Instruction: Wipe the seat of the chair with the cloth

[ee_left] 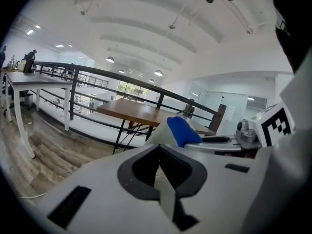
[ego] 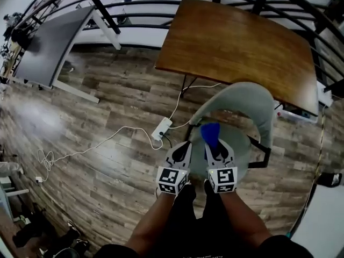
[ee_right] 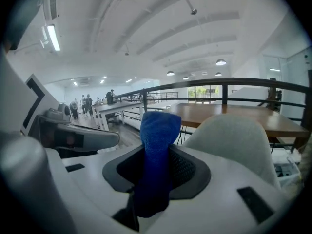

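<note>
Head view, left gripper: the left gripper (ego: 181,148) is held over the left edge of the seat, its fingers closed on each other.
Head view, right gripper: the right gripper (ego: 217,145) is just beside the left one and grips a folded blue cloth (ego: 210,133), which sticks forward above the seat.
Head view, chair: a pale grey moulded chair (ego: 244,101) with a curved backrest stands on the wood-plank floor (ego: 107,90), near a brown wooden table (ego: 236,42).
Head view, floor: a white power strip (ego: 161,128) with its cable lies left of the chair.

Left gripper view, fingers: the left gripper (ee_left: 162,172) has its fingers pressed together with nothing between them.
Left gripper view, cloth: the blue cloth (ee_left: 183,130) shows ahead and to the right, held out by the right gripper (ee_left: 209,141).
Left gripper view, background: the brown wooden table (ee_left: 141,112) stands beyond.

Right gripper view, fingers: the right gripper (ee_right: 155,179) is clamped on the blue cloth (ee_right: 156,145), which stands up out of the fingers.
Right gripper view, chair: the backrest of the pale grey moulded chair (ee_right: 234,135) is just behind the cloth, to the right.
Right gripper view, left gripper: the left gripper (ee_right: 109,139) is at the left, alongside.
</note>
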`<state>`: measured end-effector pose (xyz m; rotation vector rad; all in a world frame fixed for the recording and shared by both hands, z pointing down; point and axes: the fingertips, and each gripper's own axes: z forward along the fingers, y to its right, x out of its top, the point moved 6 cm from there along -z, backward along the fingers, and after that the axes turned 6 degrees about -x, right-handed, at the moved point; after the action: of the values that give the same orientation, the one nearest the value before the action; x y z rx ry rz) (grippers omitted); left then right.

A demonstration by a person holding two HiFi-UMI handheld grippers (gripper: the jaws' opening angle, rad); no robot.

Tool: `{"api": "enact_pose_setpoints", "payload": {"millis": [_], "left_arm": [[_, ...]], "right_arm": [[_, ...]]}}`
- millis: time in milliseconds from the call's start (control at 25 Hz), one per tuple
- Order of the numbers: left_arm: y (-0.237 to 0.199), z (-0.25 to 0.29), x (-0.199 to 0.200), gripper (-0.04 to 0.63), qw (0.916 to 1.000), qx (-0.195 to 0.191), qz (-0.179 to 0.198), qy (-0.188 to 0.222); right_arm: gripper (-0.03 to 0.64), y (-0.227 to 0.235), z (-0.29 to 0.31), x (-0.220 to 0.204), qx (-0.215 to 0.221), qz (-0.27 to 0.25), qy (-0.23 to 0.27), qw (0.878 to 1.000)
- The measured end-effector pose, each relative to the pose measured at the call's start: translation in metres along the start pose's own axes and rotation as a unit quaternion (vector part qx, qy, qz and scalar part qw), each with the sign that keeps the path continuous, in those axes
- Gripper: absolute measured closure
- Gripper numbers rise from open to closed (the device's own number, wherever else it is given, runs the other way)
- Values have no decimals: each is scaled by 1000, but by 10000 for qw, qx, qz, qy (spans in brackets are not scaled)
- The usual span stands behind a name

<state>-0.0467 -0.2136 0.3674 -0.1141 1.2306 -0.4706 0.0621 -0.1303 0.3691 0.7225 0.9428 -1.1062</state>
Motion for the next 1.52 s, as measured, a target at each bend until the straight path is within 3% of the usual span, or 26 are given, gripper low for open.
{"api": "enact_pose_setpoints", "payload": {"millis": [400,880,1520], "left_arm": [[-20,51,-62,594,9985,-2,-224,-493],[-27,107,-126,594,9973,-15,-406,-614],[-35,122,-199,594,9923,157,-411,-1154]], "right_arm": [[486,22,47,-83,-160,431,-594,9972],[486,41,116,-176,-31,694,-1036,9922],[486,41,181,-254,-91,740,-1721,9823]]}}
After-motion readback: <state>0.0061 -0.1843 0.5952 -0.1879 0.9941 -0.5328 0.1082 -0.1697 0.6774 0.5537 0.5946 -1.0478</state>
